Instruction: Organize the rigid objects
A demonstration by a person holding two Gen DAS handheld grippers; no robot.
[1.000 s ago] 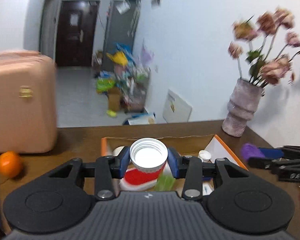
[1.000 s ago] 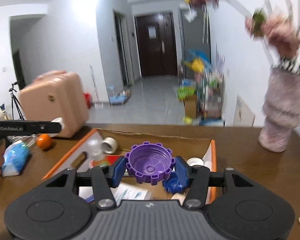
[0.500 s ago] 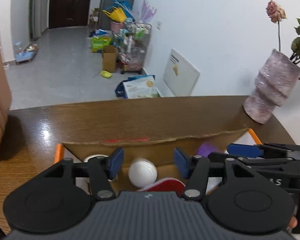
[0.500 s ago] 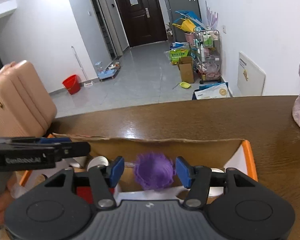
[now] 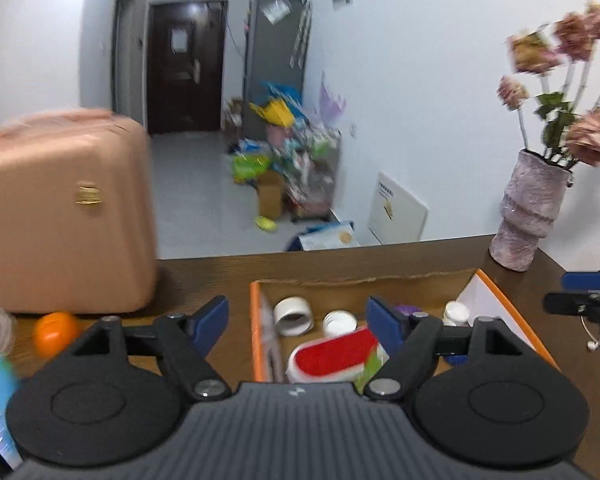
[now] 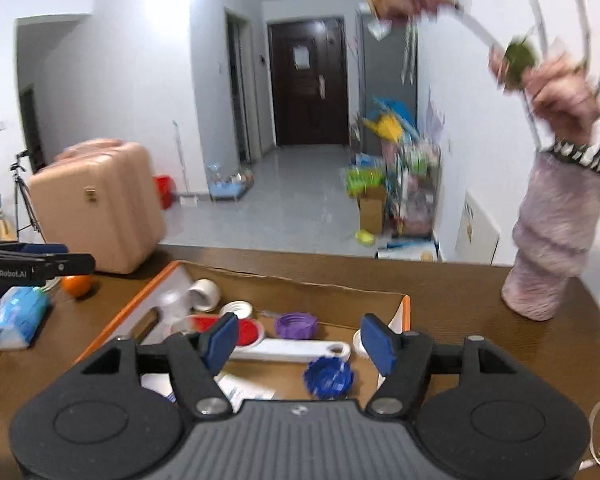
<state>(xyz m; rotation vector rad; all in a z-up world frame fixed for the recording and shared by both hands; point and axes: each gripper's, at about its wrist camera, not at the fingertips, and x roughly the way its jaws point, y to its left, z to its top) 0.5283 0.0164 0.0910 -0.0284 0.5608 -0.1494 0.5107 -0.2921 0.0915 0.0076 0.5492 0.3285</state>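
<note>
Our left hand-held gripper (image 5: 298,320) and right hand-held gripper (image 6: 300,340): both wide, empty, above the orange-rimmed box (image 6: 148,292); purple cap (image 6: 296,325) lies inside, ahead.

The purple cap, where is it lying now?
In the right wrist view the purple cap lies inside the cardboard box, near its far wall, behind the white paddle and above the blue cap.
</note>
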